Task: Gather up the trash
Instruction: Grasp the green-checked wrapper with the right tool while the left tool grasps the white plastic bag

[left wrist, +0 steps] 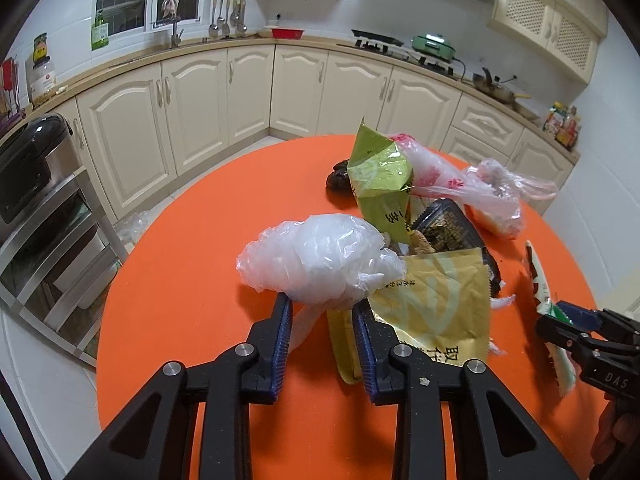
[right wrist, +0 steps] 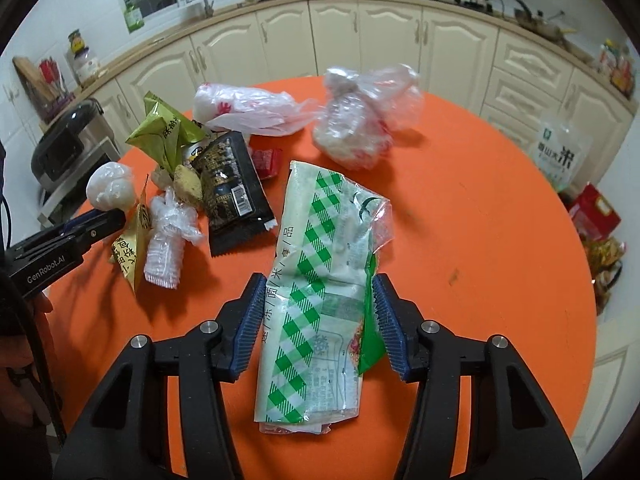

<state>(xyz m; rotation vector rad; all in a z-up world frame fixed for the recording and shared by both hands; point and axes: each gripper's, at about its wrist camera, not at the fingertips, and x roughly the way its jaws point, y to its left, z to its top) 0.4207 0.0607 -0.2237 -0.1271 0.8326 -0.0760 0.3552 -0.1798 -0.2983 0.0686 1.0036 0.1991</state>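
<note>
On the round orange table (right wrist: 480, 220) the trash lay in a loose heap toward the left and far side. The left gripper (left wrist: 322, 304) was pinching the twisted neck of a crumpled white plastic bag (left wrist: 320, 258), whose puffed body stood out just beyond the blue pads, above the tabletop; a yellow wrapper (left wrist: 432, 300) lay just beside and partly under the right-hand finger. In the right wrist view the same bag showed as a white ball at the tip of that gripper.

The right gripper (right wrist: 320, 304) straddled a green-checked clear package (right wrist: 316, 292) lying lengthwise on the table — the pads (right wrist: 250, 320) sat against its two long edges, the film buckled between them, so it was clamped on the package.

Farther off lay a black sachet (right wrist: 228, 184), a folded green wrapper (right wrist: 164, 132), a pink-printed bag (right wrist: 248, 112) and a clear knotted bag (right wrist: 360, 120) — all near one another
</note>
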